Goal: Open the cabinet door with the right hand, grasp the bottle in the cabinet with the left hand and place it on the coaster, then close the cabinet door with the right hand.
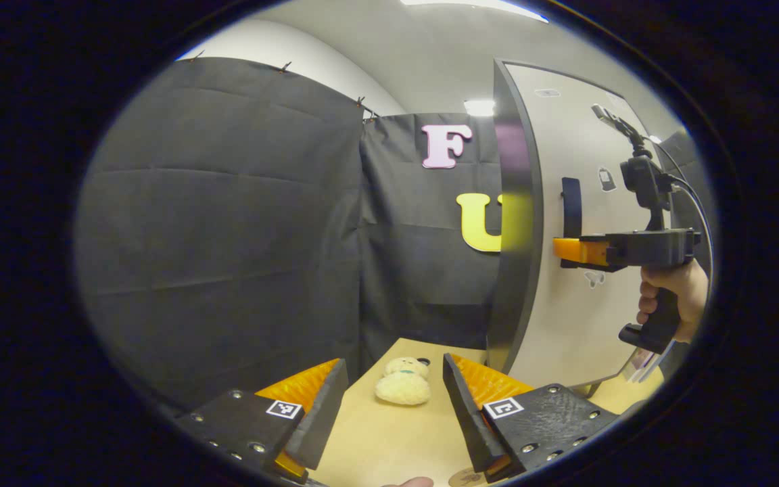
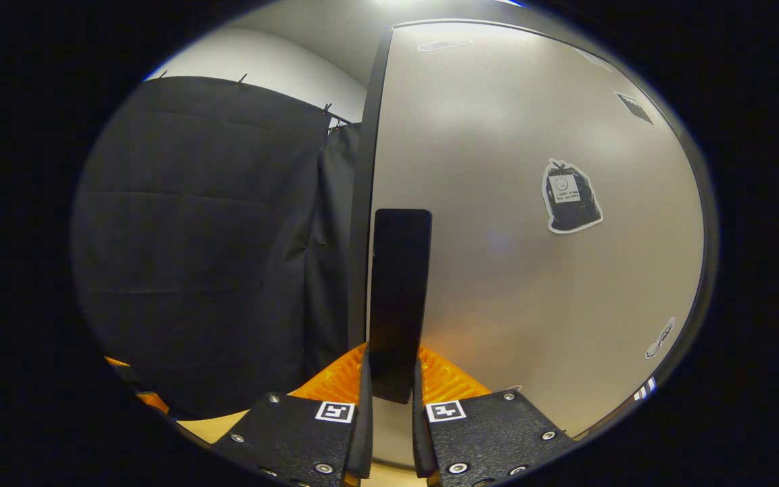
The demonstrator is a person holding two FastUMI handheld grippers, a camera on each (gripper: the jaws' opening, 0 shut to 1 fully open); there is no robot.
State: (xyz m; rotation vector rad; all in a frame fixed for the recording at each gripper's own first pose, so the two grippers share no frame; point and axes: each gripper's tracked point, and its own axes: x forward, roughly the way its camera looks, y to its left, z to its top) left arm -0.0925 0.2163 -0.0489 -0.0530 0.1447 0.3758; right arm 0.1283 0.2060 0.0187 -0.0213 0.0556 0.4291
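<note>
One cabinet door [image 2: 498, 203] with one dark handle [image 2: 397, 297], three stickers [image 2: 571, 196] on its face. One plush snowman [image 1: 403, 382] on one wooden table [image 1: 376, 439]. Two grippers: left gripper [image 1: 395, 412], right gripper [image 2: 389, 406]. One hand [image 1: 673, 297].

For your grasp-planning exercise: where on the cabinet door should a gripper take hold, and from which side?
Grip the handle, a flat upright bar standing off the door near its free edge. Come straight at the door's face, one finger either side of the bar's lower end, as the right gripper does.
</note>
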